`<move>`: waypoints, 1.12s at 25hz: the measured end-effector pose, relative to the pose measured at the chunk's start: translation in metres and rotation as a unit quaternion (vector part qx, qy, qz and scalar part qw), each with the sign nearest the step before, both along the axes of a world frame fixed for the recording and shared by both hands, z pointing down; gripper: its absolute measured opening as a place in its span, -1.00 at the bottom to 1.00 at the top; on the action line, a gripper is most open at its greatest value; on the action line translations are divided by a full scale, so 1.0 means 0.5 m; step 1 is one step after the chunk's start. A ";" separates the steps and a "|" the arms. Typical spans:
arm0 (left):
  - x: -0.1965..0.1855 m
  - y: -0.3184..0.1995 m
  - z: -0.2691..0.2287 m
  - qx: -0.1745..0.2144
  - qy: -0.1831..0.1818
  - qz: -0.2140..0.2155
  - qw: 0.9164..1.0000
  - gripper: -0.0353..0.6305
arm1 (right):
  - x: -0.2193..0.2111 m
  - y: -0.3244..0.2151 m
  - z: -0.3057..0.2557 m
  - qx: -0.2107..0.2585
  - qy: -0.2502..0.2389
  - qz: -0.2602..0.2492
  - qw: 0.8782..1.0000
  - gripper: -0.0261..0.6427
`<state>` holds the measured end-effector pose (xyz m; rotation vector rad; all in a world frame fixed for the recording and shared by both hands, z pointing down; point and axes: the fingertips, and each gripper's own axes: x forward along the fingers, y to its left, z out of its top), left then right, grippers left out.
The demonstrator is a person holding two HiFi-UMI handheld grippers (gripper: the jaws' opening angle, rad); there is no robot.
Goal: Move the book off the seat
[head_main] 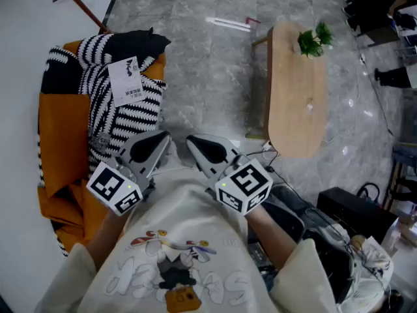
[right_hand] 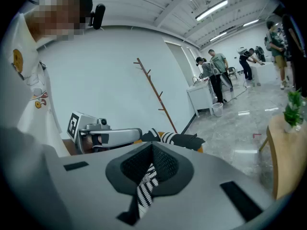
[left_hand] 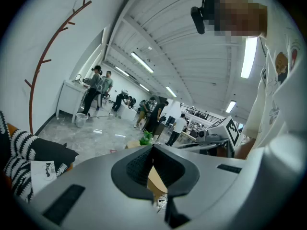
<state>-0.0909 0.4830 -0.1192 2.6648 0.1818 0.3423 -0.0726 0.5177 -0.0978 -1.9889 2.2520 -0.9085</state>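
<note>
A white book (head_main: 127,80) lies on a black-and-white striped blanket (head_main: 124,119) draped over the orange seat (head_main: 62,142) at the left. Both grippers are held close to the person's chest, short of the seat and apart from the book. My left gripper (head_main: 164,137) points toward the blanket's lower edge with its jaws together and nothing between them. My right gripper (head_main: 191,140) sits beside it, also shut and empty. In the left gripper view the jaws (left_hand: 153,147) meet at the tip, and the book (left_hand: 45,171) shows at lower left. The right gripper (right_hand: 152,145) faces the striped blanket (right_hand: 146,190).
A light wooden table (head_main: 296,103) with a small green plant (head_main: 315,39) stands on the grey marble floor to the right. Black bags and cables (head_main: 345,214) lie at lower right. A brown coat rack (head_main: 81,5) rises behind the seat. Several people (left_hand: 98,87) stand far off.
</note>
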 end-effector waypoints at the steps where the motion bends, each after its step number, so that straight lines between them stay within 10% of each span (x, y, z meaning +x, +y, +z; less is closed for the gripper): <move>1: 0.006 0.012 -0.005 -0.003 -0.003 0.000 1.000 -0.88 | 0.007 0.012 -0.004 -0.003 -0.007 0.006 1.000 -0.90; 11: 0.048 0.127 -0.024 0.033 -0.002 0.064 0.997 -0.88 | 0.045 0.079 0.009 0.009 -0.087 0.073 0.993 -0.90; 28: -0.107 0.031 -0.030 0.035 0.014 0.036 0.999 -0.88 | -0.104 0.010 0.031 0.011 -0.107 0.077 0.991 -0.90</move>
